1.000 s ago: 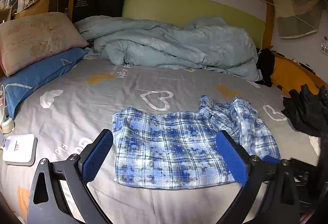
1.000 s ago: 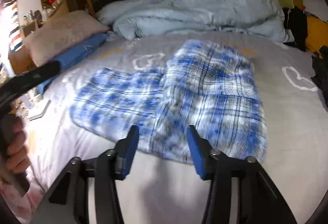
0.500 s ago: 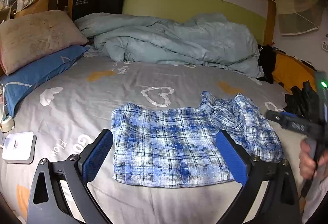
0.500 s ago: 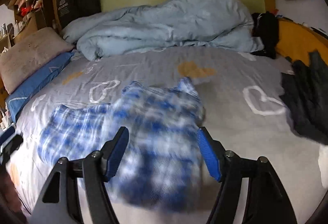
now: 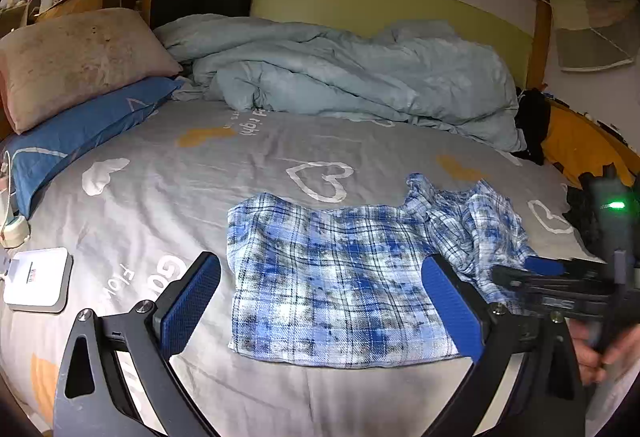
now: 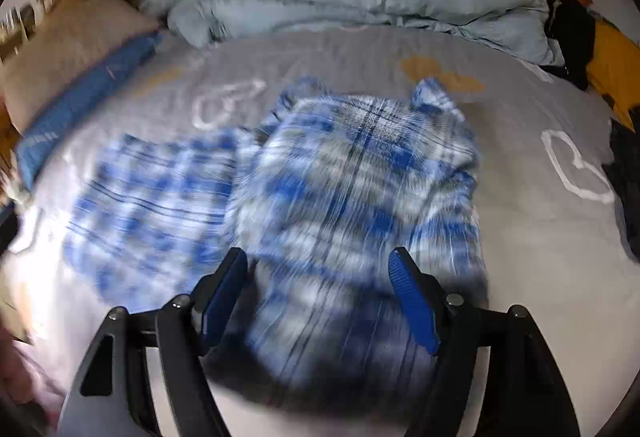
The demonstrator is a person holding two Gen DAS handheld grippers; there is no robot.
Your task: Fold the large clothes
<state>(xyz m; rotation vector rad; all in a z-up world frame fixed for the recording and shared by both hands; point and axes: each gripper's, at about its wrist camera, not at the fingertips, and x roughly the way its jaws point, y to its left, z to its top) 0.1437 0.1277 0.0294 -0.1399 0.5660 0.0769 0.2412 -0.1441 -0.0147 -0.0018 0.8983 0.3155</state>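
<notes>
A blue and white plaid shirt lies on the grey bed sheet, its left part flat and its right part bunched up. My left gripper hovers open over the flat part's near edge, with nothing between its pads. A hand holds my right gripper low at the bunched right end. In the blurred right wrist view the shirt fills the middle. There my right gripper is just above the cloth with its jaws opening, the pads clear of the fabric.
A crumpled pale blue duvet fills the back of the bed. A beige pillow rests on a blue one at the left. A white device lies near the left edge, and dark clothes at the right.
The right gripper's jaws have widened, and it has come into the left wrist view from the right, down beside the shirt's bunched end. The left gripper has stayed put.
</notes>
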